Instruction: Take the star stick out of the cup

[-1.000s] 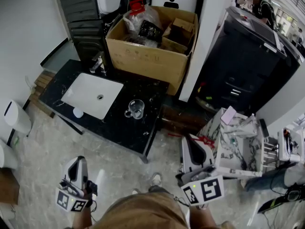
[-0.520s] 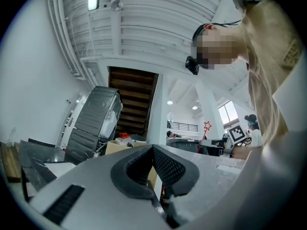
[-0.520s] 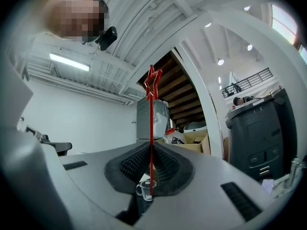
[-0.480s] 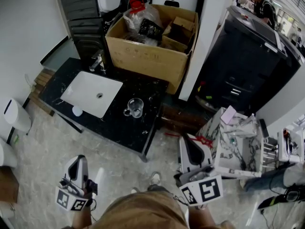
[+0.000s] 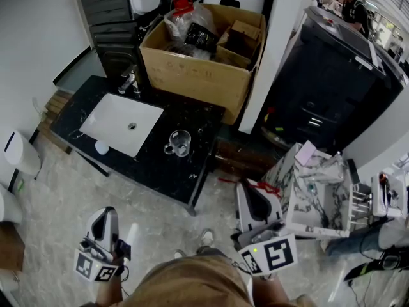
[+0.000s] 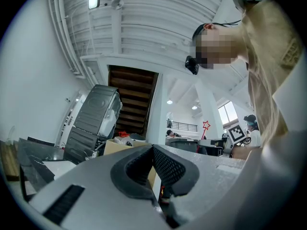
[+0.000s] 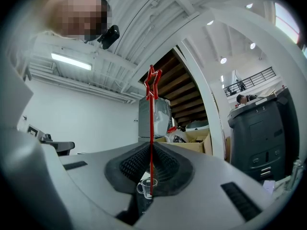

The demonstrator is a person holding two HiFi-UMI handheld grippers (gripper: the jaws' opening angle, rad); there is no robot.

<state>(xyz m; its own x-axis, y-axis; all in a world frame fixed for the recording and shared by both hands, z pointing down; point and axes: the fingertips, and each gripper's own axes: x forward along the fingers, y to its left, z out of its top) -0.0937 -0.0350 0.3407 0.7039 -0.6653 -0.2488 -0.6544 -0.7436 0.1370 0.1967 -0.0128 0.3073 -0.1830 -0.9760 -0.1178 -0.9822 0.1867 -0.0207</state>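
Observation:
My right gripper (image 5: 245,185) is shut on the thin red star stick (image 7: 151,123), which stands up between its pads (image 7: 165,164) with the star (image 7: 152,80) on top. In the head view the stick's red end (image 5: 273,187) pokes out beside that gripper's tip, off the counter's near right corner. The clear glass cup (image 5: 179,142) stands on the black counter (image 5: 160,168), right of the sink; past the right jaws the cup (image 7: 146,188) shows small and apart from the stick. My left gripper (image 5: 106,215) hangs low at the left, shut with nothing between its jaws (image 6: 152,150). From there the star (image 6: 206,125) shows far off.
A white sink basin (image 5: 121,123) is set in the counter, with a faucet (image 5: 130,82) behind it. A full cardboard box (image 5: 198,56) sits at the counter's back. A black machine (image 5: 326,88) and a marbled box (image 5: 313,194) stand to the right. A person (image 5: 350,5) stands far back.

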